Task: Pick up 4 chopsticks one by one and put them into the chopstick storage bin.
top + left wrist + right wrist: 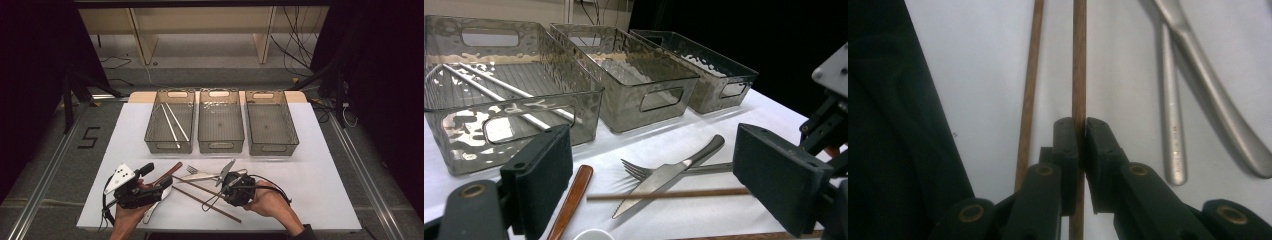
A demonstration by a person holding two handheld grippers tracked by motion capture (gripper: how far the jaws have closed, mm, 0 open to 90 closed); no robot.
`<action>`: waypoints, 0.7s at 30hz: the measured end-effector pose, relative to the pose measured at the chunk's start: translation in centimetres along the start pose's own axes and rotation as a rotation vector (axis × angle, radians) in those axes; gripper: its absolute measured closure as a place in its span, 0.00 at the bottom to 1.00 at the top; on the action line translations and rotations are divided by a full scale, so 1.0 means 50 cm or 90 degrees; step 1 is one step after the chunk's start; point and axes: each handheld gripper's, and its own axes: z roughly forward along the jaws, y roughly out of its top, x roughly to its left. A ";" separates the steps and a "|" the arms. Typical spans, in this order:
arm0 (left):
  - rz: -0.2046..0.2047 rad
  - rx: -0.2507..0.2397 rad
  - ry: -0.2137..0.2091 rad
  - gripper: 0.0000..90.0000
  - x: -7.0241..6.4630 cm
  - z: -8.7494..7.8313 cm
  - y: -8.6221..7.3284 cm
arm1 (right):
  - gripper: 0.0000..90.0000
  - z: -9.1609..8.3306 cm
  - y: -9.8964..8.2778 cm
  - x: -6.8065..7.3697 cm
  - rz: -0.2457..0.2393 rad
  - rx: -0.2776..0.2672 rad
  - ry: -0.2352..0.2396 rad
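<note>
Right gripper (pixel 1079 131) pinching a brown chopstick (pixel 1079 65)

Its jaws are clamping the thin, light, stiff stick partway along; smooth wood may be swivelling, its twin (pixel 1030 85) lying just left. Left gripper (pixel 651 175) is gaping wide, empty

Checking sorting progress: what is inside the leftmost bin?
Two pale chopsticks lie inside the leftmost bin, crossing near its far end. The wavy front wall blurs their near ends in the left gripper view.

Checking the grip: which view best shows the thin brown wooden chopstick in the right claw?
The right gripper view: the right claw pinches the thin brown wooden chopstick. The high view shows it small; the left gripper view, lying level.
</note>
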 end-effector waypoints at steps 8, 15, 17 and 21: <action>0.001 0.001 0.002 0.18 0.000 0.000 0.000 | 0.94 -0.030 0.016 -0.032 0.028 -0.050 -0.007; -0.004 -0.001 0.001 0.18 0.001 0.000 0.000 | 0.94 -0.046 0.052 -0.067 0.060 -0.108 -0.015; -0.004 -0.001 0.001 0.18 0.001 0.000 0.000 | 0.94 -0.047 0.064 -0.076 0.067 -0.121 -0.020; -0.005 -0.001 0.001 0.18 0.001 -0.001 0.000 | 0.94 -0.048 0.090 -0.090 0.079 -0.140 -0.027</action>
